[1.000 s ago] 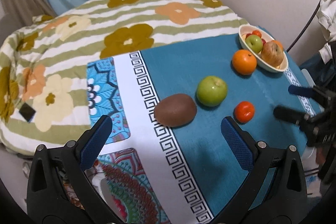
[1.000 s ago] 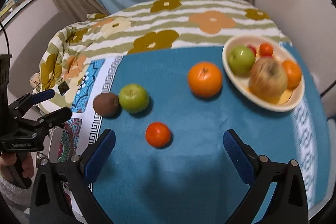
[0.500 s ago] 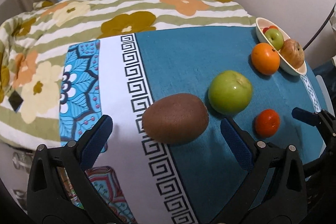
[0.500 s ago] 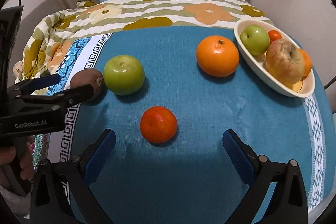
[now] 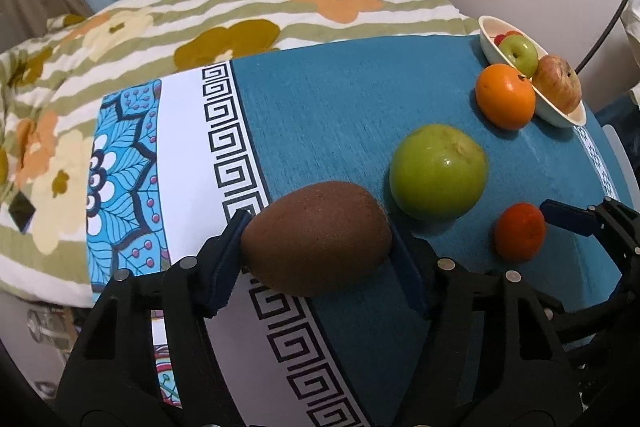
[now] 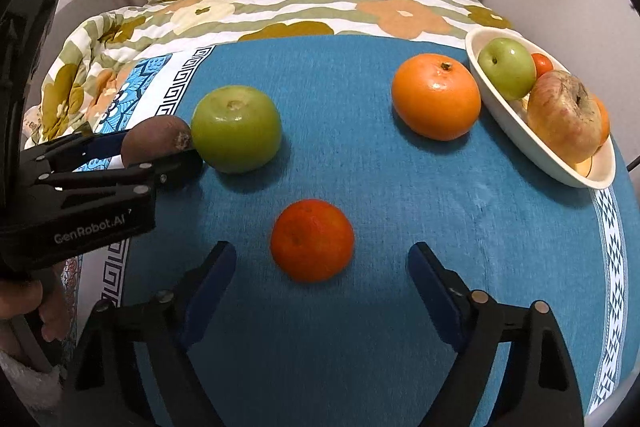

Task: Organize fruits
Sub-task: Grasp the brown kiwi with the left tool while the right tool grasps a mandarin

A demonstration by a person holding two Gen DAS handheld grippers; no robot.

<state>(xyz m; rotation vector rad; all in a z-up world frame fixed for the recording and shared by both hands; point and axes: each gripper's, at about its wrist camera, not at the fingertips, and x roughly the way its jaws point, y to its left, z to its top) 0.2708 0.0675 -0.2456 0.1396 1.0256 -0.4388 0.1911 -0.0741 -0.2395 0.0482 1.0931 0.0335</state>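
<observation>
My left gripper (image 5: 316,227) is shut on the brown kiwi (image 5: 316,237) at the edge of the teal cloth; it also shows in the right wrist view (image 6: 160,151). A green apple (image 5: 438,171) lies just right of the kiwi. My right gripper (image 6: 320,259) is open, its fingers either side of a small red-orange tangerine (image 6: 312,239), not touching it. A large orange (image 6: 436,95) lies next to the cream bowl (image 6: 540,151), which holds a green apple, a reddish apple and small fruit.
A teal cloth (image 6: 360,155) with a white patterned border covers the table. A floral striped blanket (image 5: 240,19) lies behind it. The table's rounded edge falls away on the right.
My left gripper moved forward and closed on the kiwi. My right gripper moved forward and its fingers narrowed around the tangerine.
</observation>
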